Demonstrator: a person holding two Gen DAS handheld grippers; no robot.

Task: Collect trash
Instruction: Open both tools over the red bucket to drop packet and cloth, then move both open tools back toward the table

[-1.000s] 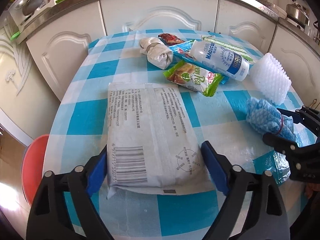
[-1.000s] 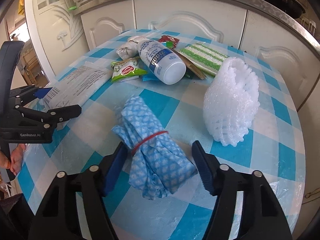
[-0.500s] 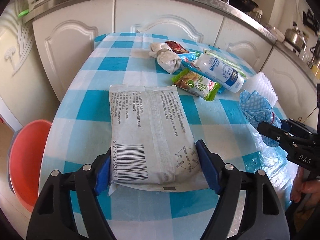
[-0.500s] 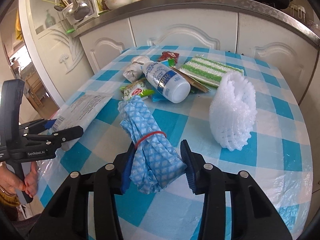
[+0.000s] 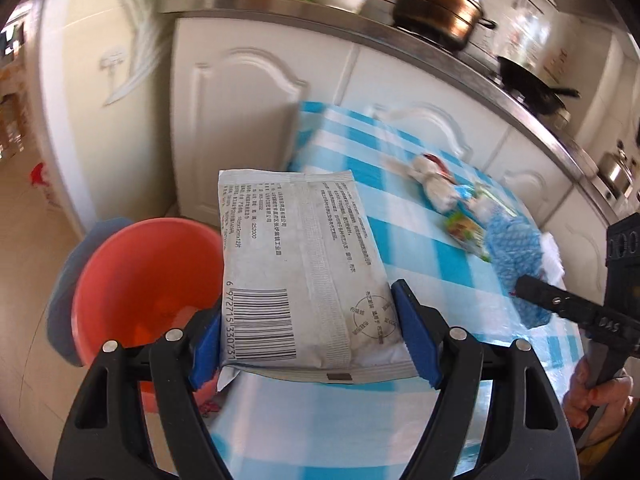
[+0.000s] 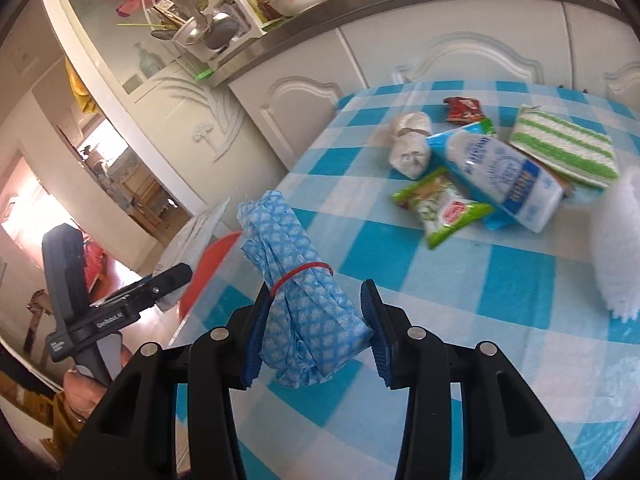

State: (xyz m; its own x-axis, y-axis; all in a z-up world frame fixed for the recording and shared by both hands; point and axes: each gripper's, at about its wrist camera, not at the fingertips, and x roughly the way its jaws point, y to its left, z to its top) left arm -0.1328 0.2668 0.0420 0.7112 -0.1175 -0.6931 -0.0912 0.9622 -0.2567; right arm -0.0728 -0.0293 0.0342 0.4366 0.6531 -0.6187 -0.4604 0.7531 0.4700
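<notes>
The orange bucket (image 5: 132, 292) looks empty. The left tool (image 5: 308, 344) grips the grey packet (image 5: 296, 264), its long axis pointing away over the bucket's rim. The right tool (image 6: 316, 328) grips the blue cloth roll (image 6: 296, 292), lying along its fingers.

Blurred far trash (image 5: 448, 196) (motion smear)

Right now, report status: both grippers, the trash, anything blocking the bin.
Left gripper shut on grey packet, lifted beside red bin. Right gripper shut on blue cloth bundle, off the table. Nothing seen blocking the bin.
</notes>
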